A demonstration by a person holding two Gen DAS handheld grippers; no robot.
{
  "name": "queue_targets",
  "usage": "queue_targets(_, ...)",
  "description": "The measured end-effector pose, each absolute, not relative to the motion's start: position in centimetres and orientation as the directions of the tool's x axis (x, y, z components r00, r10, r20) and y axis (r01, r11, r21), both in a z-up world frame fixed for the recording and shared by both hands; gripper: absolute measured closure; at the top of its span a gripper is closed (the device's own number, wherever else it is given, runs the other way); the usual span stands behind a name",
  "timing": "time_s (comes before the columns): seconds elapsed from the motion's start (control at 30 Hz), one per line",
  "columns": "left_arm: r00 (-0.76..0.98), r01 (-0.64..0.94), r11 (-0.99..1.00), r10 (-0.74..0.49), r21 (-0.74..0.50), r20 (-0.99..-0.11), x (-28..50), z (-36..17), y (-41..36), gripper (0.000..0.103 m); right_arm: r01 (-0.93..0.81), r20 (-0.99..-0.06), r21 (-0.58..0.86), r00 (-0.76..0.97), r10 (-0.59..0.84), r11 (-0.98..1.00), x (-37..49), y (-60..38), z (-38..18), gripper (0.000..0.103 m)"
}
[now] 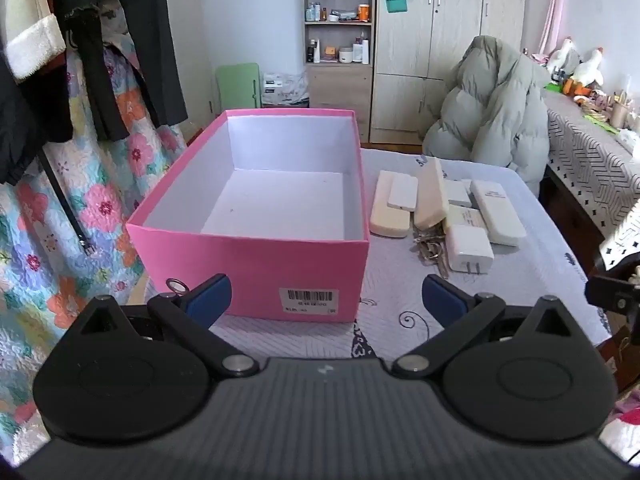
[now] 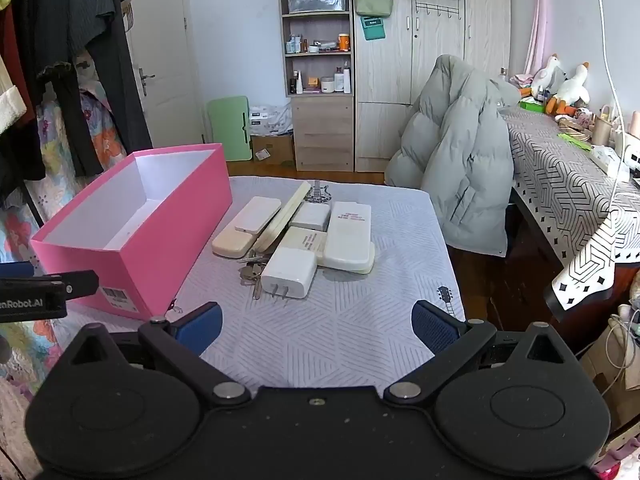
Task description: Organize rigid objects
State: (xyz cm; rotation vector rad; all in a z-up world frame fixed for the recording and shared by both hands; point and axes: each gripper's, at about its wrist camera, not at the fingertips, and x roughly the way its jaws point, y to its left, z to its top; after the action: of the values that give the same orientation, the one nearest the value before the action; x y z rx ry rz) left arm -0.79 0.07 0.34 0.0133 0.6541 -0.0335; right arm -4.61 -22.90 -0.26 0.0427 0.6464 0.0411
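- Both hand-held grippers are empty. The left hand-held gripper (image 1: 326,294) has its blue fingers wide apart, low in front of the pink box (image 1: 256,256). The right hand-held gripper (image 2: 316,326) is spread wide too, over the bare cloth of the counter (image 2: 352,332).
- The pink box sits on the left part of the counter. It has no lid and nothing is inside.
- Just beside the box, on its right, lies a bunch of hard things, all close together and touching.
- The white charger (image 2: 289,274) is nearest, with its two metal prongs pointing at the camera. It looks stiff, smooth and a bit slippery. Squeezing its two flat sides should work best.
- The keys (image 2: 253,272) poke out from under the charger's left edge. They look small and hard to pinch.
- The cream case (image 2: 237,242) and the white remote (image 2: 347,236) are long. Their long sides point away from the camera, toward the far edge. Grabbing each across its narrow middle seems best. They look light.
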Motion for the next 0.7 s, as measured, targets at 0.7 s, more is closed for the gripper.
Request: queue_targets(0.7, 0.811, 0.003, 0.999, 0.026, 0.048, -0.584, -1.35, 0.24, 1.24, 0.000, -0.003, -0.601, 0.013, 0.799, 0.010, 1.000, -4.47, -22.37, -1.11, 0.001)
